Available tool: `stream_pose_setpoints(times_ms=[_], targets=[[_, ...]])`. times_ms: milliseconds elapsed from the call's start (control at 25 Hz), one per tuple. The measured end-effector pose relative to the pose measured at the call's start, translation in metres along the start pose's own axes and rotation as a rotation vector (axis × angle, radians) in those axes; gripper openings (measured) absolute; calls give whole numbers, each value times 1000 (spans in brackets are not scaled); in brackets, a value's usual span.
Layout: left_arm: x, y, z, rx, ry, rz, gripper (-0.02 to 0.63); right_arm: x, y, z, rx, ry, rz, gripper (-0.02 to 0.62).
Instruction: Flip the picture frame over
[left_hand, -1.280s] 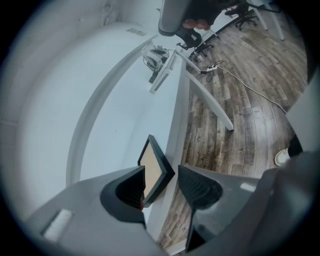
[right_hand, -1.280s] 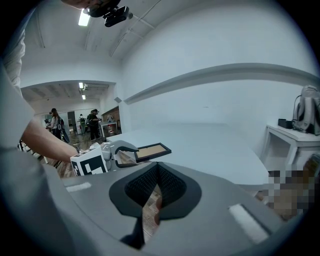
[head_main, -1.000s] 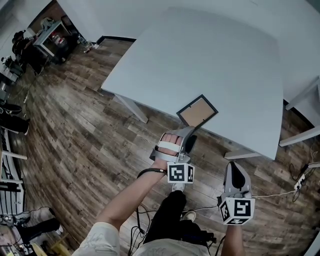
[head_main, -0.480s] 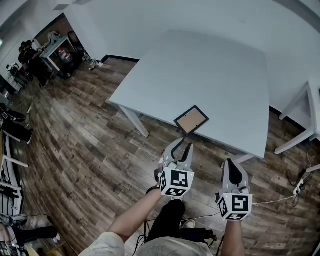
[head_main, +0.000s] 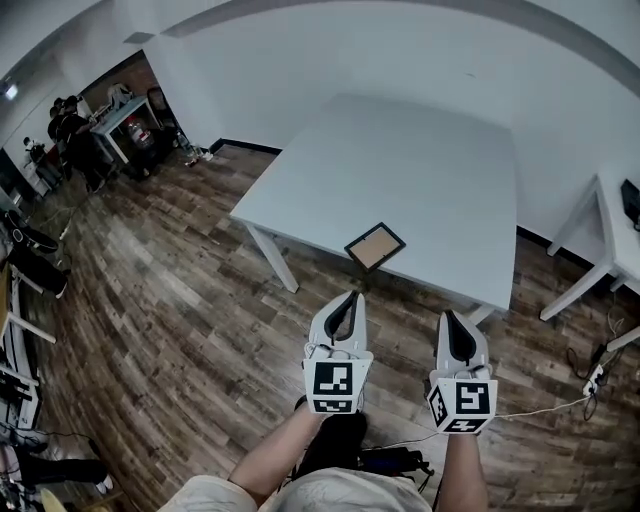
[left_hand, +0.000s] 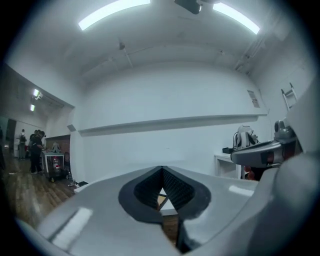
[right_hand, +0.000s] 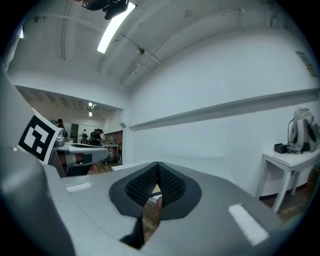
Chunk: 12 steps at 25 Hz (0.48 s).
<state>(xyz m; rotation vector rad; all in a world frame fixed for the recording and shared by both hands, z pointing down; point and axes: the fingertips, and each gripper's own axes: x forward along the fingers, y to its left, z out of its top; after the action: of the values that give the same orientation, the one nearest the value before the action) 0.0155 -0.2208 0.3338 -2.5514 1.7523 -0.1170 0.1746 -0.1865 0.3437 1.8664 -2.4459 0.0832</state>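
Observation:
The picture frame (head_main: 375, 246) lies flat near the front edge of the white table (head_main: 420, 170), a black border around a brown panel facing up. My left gripper (head_main: 349, 298) hangs over the wooden floor, short of the table and apart from the frame, with its jaws shut on nothing. My right gripper (head_main: 446, 317) hangs beside it, also shut and empty. In the left gripper view the dark pads (left_hand: 150, 192) meet, with a sliver of the frame (left_hand: 161, 198) showing through the gap below. The right gripper view shows its pads (right_hand: 170, 186) pressed together.
A second white table (head_main: 606, 215) stands at the right, with cables and a power strip (head_main: 594, 378) on the floor below it. At the far left are several people and a desk (head_main: 112, 118). Wooden floor lies between me and the table.
The left gripper has drawn back from the frame toward my body and gone from open to shut. The view has pulled away, so the table and frame look farther off.

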Motion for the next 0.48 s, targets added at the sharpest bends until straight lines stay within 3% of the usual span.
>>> stream_pose_setpoints(times_ms=[200, 480], targets=[[-34, -12, 5, -53, 5, 5, 0, -26, 9, 3, 0, -5, 11, 23], [-68, -28, 8, -6, -10, 1, 0, -55, 14, 3, -3, -11, 14, 21]])
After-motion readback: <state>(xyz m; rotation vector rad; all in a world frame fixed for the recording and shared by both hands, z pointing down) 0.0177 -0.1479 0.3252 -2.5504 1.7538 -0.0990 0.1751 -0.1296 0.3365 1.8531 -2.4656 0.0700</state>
